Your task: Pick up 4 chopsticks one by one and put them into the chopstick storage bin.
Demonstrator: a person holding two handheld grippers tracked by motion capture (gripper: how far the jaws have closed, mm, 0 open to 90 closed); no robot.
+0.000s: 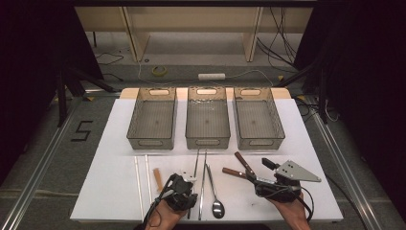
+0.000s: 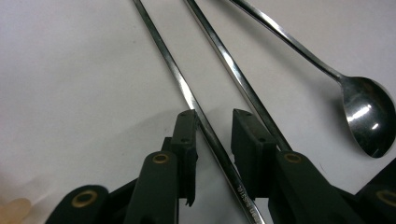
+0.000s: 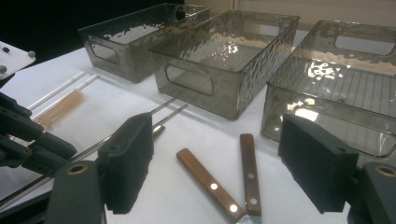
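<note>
- The left gripper (image 2: 214, 116) is down at the near edge of the white table (image 1: 115, 143), its jaws straddling one steel chopstick (image 2: 187, 93); one pad touches the rod, the other stands off it, so it is not clamped.
- A stamped marking runs along that chopstick near the jaws, too small and blurred to read.
- A second chopstick (image 2: 233, 74) lies just beside it, and a spoon (image 2: 369, 121) beyond that.
- The right gripper (image 3: 217, 158) hovers with jaws spread wide over two wooden-handled knives (image 3: 210, 184), pinching nothing.
- Three clear bins (image 1: 207, 123) sit in a row farther back.
- A "5" (image 1: 82, 131) is taped on the floor.
</note>
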